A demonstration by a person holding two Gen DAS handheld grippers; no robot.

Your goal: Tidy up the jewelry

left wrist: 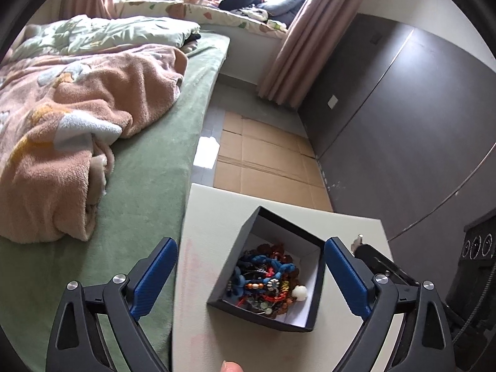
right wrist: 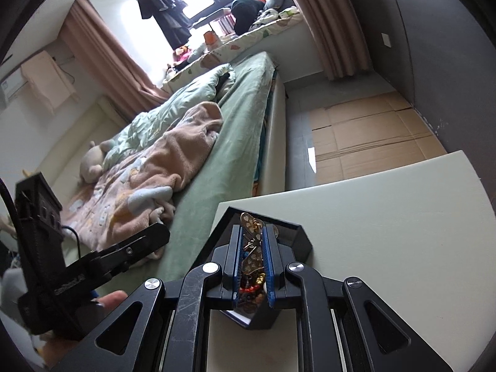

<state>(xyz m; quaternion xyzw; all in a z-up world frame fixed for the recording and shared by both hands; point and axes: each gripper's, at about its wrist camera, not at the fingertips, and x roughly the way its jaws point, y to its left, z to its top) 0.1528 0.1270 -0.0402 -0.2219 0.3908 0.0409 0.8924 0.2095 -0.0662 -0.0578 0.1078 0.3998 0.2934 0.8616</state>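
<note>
A black box (left wrist: 231,305) with a white inside stands on a pale table (left wrist: 204,217) and holds a tangle of colourful jewelry (left wrist: 266,282): beads, blue cord, a white bead. My left gripper (left wrist: 250,241) hovers over the box, open wide, with a blue pad on each side and nothing between them. In the right wrist view my right gripper (right wrist: 253,229) is shut on a gold filigree butterfly ornament (right wrist: 248,220), held above the same box (right wrist: 297,238). More beads show low between its pads.
A bed with a green sheet (left wrist: 148,170) and a pink blanket (left wrist: 77,117) runs along the table's left. Flattened cardboard (left wrist: 263,161) covers the floor beyond. A dark wall (left wrist: 403,124) stands at the right. A fingertip (left wrist: 231,366) shows at the bottom edge.
</note>
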